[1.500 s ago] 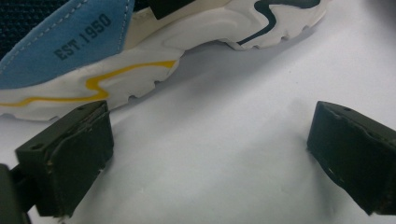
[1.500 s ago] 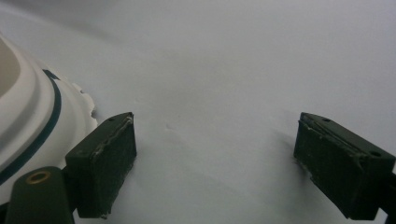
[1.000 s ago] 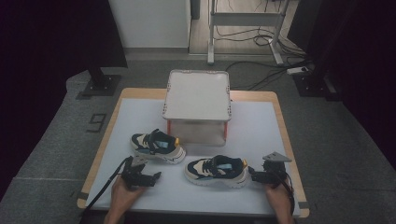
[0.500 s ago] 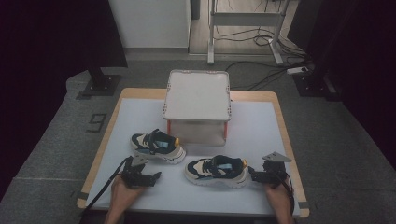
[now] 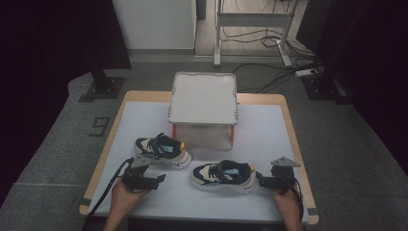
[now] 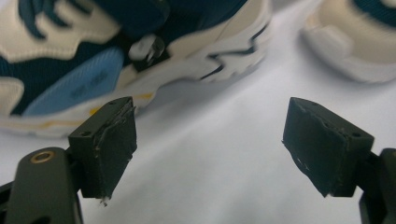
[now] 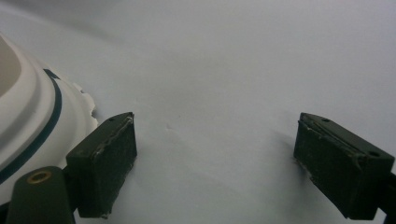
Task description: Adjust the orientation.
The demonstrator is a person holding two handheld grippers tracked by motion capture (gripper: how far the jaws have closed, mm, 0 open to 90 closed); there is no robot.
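Wide apart, the left gripper's (image 6: 210, 149) jaws hold nothing, with the left sneaker (image 5: 162, 150) just beyond them. Likewise spread and empty, the right gripper (image 7: 215, 163) sits beside the right sneaker's (image 5: 223, 175) heel. Behind stands a closed box (image 5: 204, 109). To grasp well, close squarely across a heel collar.
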